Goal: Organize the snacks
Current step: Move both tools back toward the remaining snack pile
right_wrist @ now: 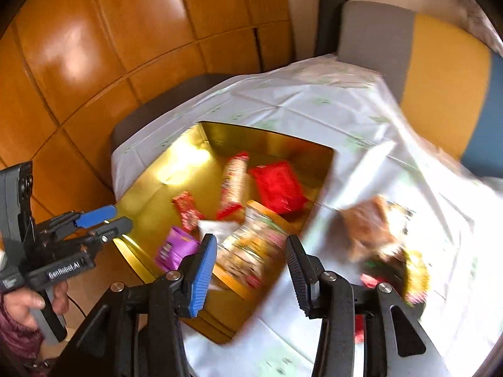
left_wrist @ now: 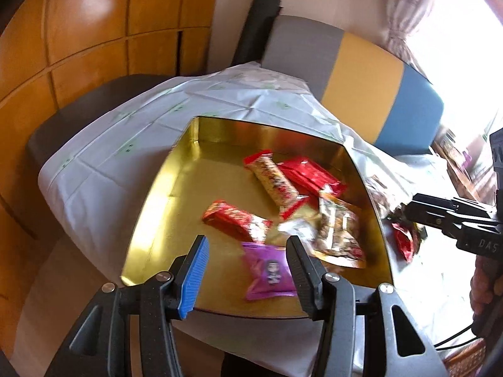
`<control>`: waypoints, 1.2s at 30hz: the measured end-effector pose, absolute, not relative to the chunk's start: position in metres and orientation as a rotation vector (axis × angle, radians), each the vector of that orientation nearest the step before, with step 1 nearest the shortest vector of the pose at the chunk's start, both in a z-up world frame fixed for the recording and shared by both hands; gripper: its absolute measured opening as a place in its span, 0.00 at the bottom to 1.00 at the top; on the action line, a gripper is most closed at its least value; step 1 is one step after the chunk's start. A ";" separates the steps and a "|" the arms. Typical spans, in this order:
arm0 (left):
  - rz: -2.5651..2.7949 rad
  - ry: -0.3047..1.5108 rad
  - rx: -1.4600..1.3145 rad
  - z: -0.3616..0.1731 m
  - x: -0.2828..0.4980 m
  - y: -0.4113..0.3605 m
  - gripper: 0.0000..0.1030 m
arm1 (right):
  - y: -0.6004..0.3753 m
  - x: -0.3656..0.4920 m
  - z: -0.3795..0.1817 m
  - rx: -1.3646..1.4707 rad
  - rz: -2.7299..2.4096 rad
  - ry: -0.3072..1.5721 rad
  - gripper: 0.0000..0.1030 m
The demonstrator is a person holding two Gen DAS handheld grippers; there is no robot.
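White-clothed table [right_wrist: 314, 106], gold tin [left_wrist: 195, 144] holds the sorted snack packs. Left gripper [left_wrist: 248, 270] released over purple packet [left_wrist: 270, 275]; right gripper [right_wrist: 251, 270] released, empty. Loose snacks [right_wrist: 377, 232], blurred, wait right of tin.

Loose snacks [right_wrist: 382, 235], perhaps motion-blurred

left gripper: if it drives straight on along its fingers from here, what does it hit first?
Most likely the purple snack packet lying on the floor of the gold tin tray. It sits right between the open left gripper fingers in the left wrist view. Depth is unclear, but nothing shows in between.
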State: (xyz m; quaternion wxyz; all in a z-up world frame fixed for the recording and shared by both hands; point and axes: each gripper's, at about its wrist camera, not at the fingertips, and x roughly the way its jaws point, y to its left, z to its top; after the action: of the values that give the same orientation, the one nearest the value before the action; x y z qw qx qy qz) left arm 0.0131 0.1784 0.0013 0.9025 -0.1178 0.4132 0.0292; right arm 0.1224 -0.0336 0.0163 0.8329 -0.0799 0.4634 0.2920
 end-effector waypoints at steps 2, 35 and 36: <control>0.042 0.855 -0.218 0.004 0.014 0.168 0.50 | -0.052 0.118 0.017 -0.165 0.583 0.976 0.47; -0.294 0.957 0.044 0.013 0.039 0.004 0.50 | -0.319 0.128 -0.038 0.118 -0.099 1.165 0.72; -0.310 0.968 0.046 0.013 0.042 -0.004 0.50 | -0.318 0.128 -0.036 0.114 -0.094 1.158 0.73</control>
State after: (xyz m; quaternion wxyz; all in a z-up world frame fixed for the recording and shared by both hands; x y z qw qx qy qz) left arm 0.0425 -0.0042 0.0128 0.8734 0.0218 0.4633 -0.1486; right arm 0.1275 -0.3185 -0.0364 0.8345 0.0536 0.5465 -0.0443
